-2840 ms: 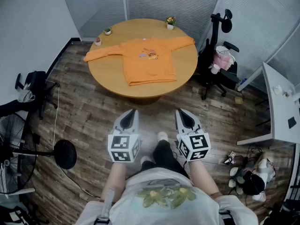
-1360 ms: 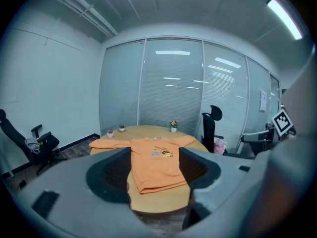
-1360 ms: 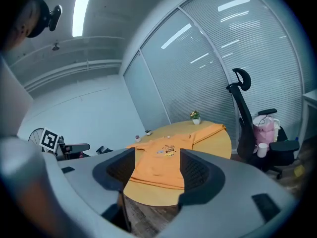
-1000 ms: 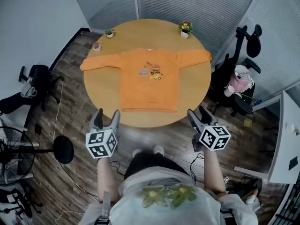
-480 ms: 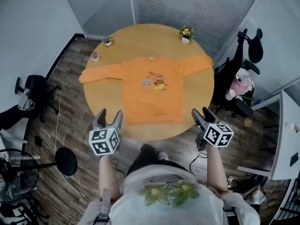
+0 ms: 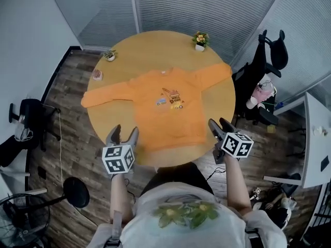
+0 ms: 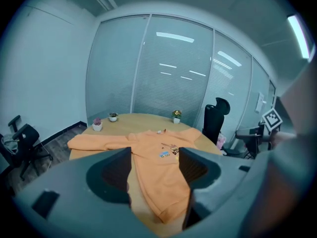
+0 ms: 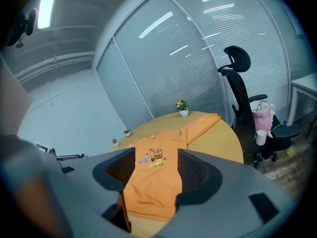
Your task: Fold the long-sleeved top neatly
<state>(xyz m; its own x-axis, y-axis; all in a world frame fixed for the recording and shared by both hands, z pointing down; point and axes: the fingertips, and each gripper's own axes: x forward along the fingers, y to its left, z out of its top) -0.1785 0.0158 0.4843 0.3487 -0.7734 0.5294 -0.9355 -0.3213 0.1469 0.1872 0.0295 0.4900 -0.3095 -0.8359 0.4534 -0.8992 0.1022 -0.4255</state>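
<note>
An orange long-sleeved top [image 6: 168, 107] lies flat, front up, on the round wooden table [image 6: 129, 50], sleeves spread left and right, hem toward me. The same top [image 7: 163, 167] shows ahead in the left gripper view, and the top [image 8: 151, 177] shows again in the right gripper view. My left gripper [image 6: 122, 134] hovers open at the table's near left edge, left of the hem. Off the near right edge, my right gripper [image 6: 219, 126] hangs open. Neither holds anything.
Three small potted plants stand at the table's far side: one [image 6: 199, 40] at the back right, one [image 6: 109, 55] and another [image 6: 96, 75] at the left. A black office chair [image 6: 264, 66] stands right of the table. A white desk [image 6: 315, 138] is at far right.
I have come closer to the table. Both grippers have moved forward from over the floor to the table's near edge, still open.
</note>
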